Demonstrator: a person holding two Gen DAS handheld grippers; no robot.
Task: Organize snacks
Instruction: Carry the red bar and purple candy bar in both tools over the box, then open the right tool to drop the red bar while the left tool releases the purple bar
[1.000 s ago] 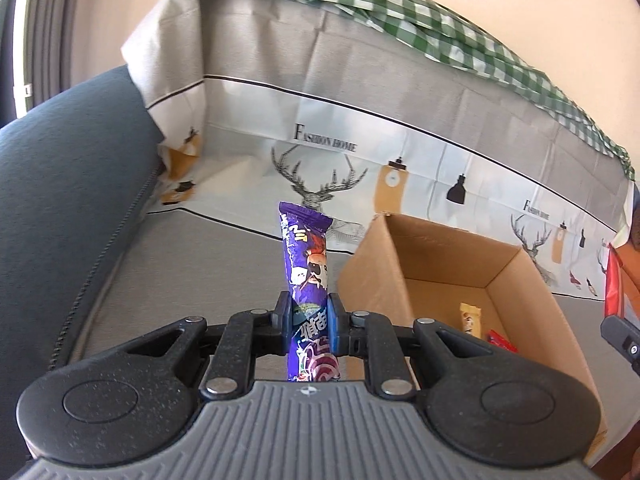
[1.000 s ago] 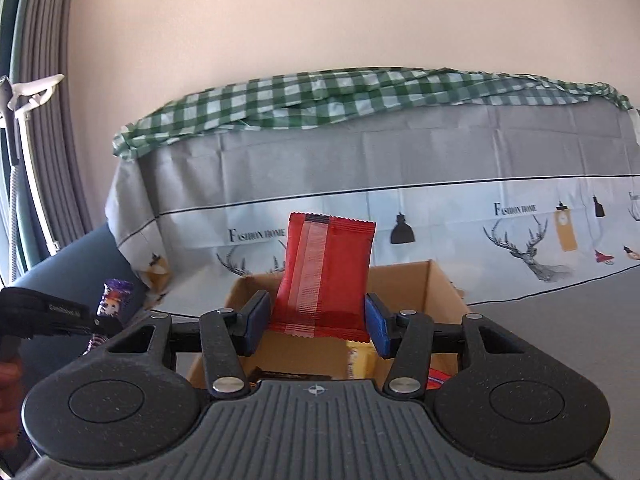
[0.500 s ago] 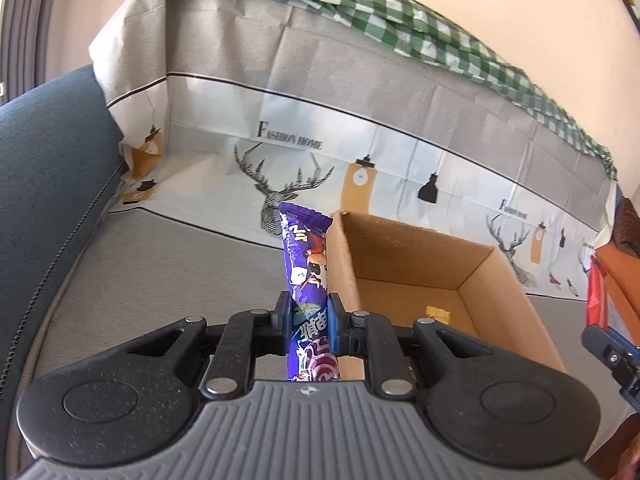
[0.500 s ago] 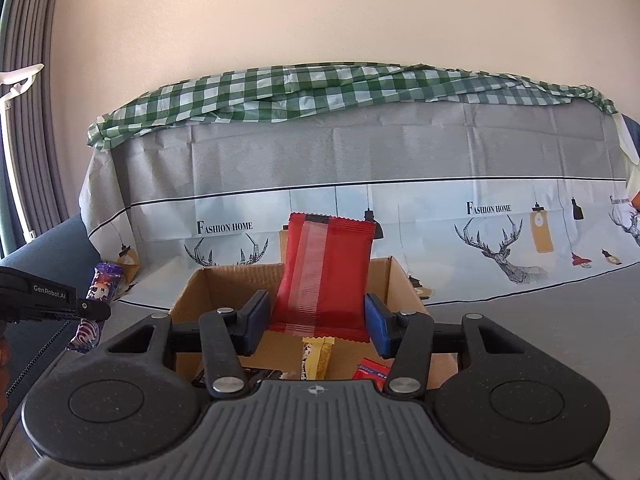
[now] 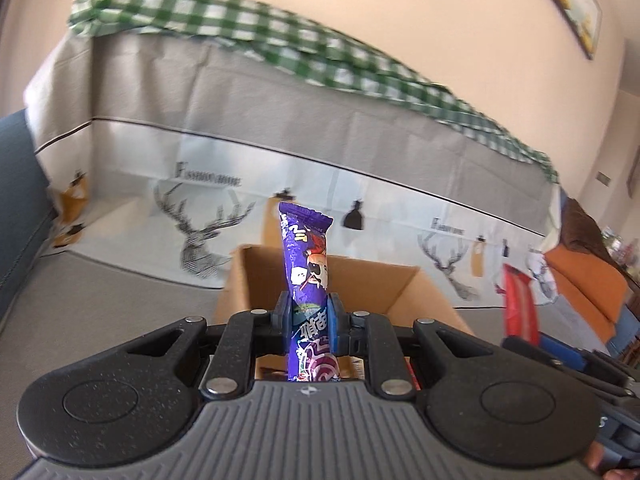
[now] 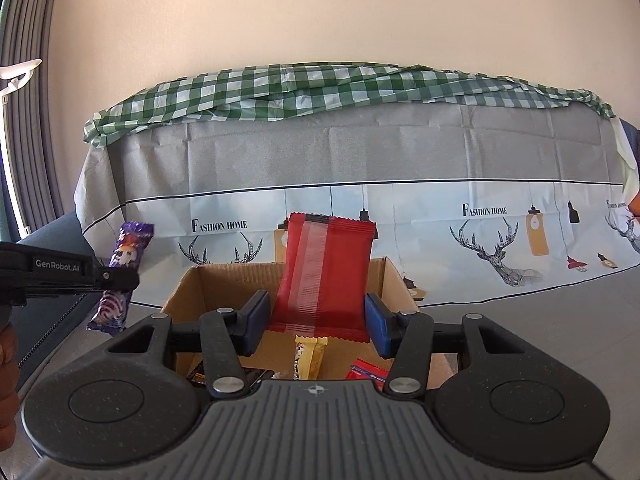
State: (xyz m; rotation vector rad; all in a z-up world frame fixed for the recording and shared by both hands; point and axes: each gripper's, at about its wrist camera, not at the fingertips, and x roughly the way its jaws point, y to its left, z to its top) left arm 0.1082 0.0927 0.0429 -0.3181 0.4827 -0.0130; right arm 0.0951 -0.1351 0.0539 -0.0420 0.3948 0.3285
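Note:
My left gripper is shut on a purple snack packet, held upright over the near left part of an open cardboard box. My right gripper is shut on a flat red snack packet, held upright above the same box. In the box lie a gold bar, a red packet and a dark packet. The right wrist view shows the left gripper with the purple packet at the left. The left wrist view shows the red packet at the right.
The box stands on a grey sofa seat covered by a deer-print cloth. A green checked cloth lies along the backrest top. A dark blue armrest is at the left. An orange cushion is at the right.
Both grippers have moved toward the box and toward each other, still holding their packets. The left gripper now faces the box head-on, and the box interior shows more in the right wrist view.

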